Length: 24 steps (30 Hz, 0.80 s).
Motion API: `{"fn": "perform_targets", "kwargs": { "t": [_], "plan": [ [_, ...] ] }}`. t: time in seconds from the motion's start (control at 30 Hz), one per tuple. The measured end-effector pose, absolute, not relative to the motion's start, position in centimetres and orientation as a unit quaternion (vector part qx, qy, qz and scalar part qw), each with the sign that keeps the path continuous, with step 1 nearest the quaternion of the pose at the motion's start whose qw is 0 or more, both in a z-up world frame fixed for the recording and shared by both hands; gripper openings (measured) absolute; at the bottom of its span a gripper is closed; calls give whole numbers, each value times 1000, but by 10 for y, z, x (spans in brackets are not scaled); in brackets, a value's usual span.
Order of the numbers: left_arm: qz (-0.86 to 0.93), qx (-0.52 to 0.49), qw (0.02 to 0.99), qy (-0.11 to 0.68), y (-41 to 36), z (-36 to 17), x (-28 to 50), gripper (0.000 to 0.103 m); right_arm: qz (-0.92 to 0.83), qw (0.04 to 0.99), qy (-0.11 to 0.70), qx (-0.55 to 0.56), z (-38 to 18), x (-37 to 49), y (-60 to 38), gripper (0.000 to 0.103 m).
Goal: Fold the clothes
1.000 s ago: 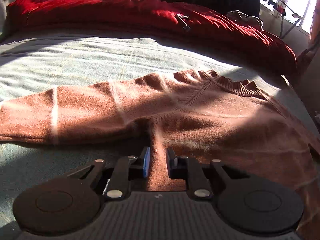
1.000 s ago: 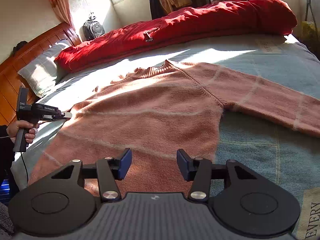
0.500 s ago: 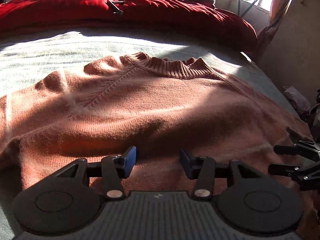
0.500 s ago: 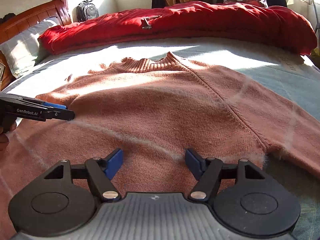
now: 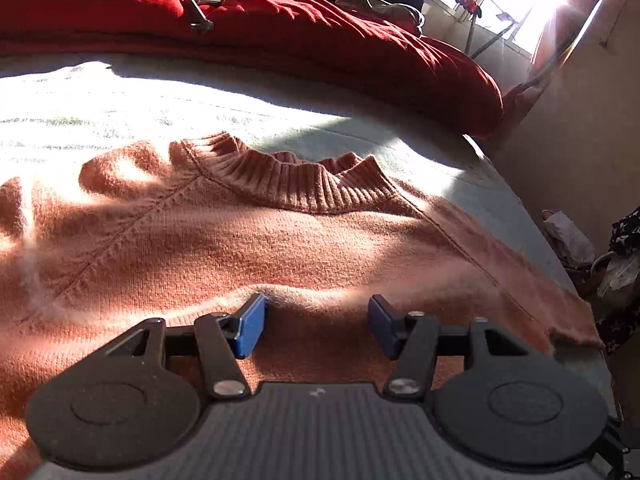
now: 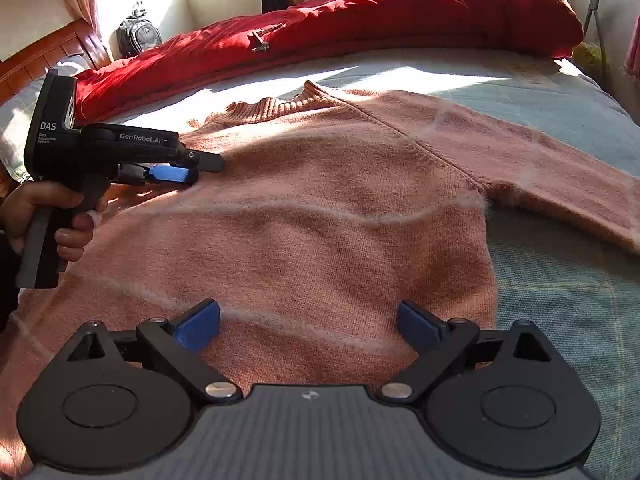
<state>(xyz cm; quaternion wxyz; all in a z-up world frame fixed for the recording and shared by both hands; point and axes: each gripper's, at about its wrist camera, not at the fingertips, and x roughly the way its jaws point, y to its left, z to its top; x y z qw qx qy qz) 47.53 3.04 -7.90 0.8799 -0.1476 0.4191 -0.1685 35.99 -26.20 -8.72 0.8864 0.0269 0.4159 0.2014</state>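
Observation:
A salmon-pink knitted sweater (image 6: 320, 220) lies flat on the bed, face up, with its ribbed collar (image 5: 304, 184) toward the red quilt. One sleeve (image 6: 560, 172) stretches out to the right. My left gripper (image 5: 316, 320) hovers low over the chest below the collar. Its jaws are opening, and only loose fabric lies under the gap. From the right wrist view the left gripper (image 6: 200, 171) is at the sweater's left shoulder, held by a hand (image 6: 60, 216). My right gripper (image 6: 308, 326) is over the lower body near the hem, its jaws opening wide and gripping nothing.
A red quilt (image 6: 360, 12) is heaped along the far side of the bed, with a small metal clip (image 5: 198, 12) on it. The pale sheet (image 6: 560, 300) shows around the sweater. A wooden headboard (image 6: 48, 52), a pillow and a backpack (image 6: 138, 36) are at far left. The bed's edge drops to a wall (image 5: 580, 140).
Both grippers' jaws have widened. The left gripper has moved from the sweater's armpit across to the chest below the collar. The right gripper has come lower and closer over the sweater's body.

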Motion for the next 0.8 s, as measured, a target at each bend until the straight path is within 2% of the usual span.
{"fn": "perform_targets", "kwargs": {
  "t": [0.13, 0.27, 0.37, 0.47, 0.53, 0.57, 0.63, 0.8],
  "plan": [
    [-184, -99, 890, 405, 25, -55, 449, 56, 196, 891, 411, 2, -83, 353, -256, 102],
    [-220, -12, 900, 376, 22, -35, 391, 64, 218, 902, 374, -6, -64, 346, -256, 102],
    [-223, 56, 902, 366, 19, -35, 346, 66, 238, 902, 359, -36, -61, 352, -244, 102],
    [-209, 106, 893, 384, 20, -51, 307, 67, 250, 885, 388, -66, -77, 356, -234, 102],
    [-185, 118, 878, 425, 28, -71, 283, 69, 257, 873, 403, -93, -89, 347, -236, 102],
    [-174, 114, 881, 424, 35, -76, 269, 74, 263, 871, 404, -97, -90, 337, -245, 103],
    [-164, 96, 888, 418, 50, -77, 242, 75, 275, 864, 411, -97, -88, 319, -266, 103],
    [-132, 85, 890, 427, 56, -62, 222, 75, 277, 855, 438, -32, -71, 283, -327, 103]
  ]
}}
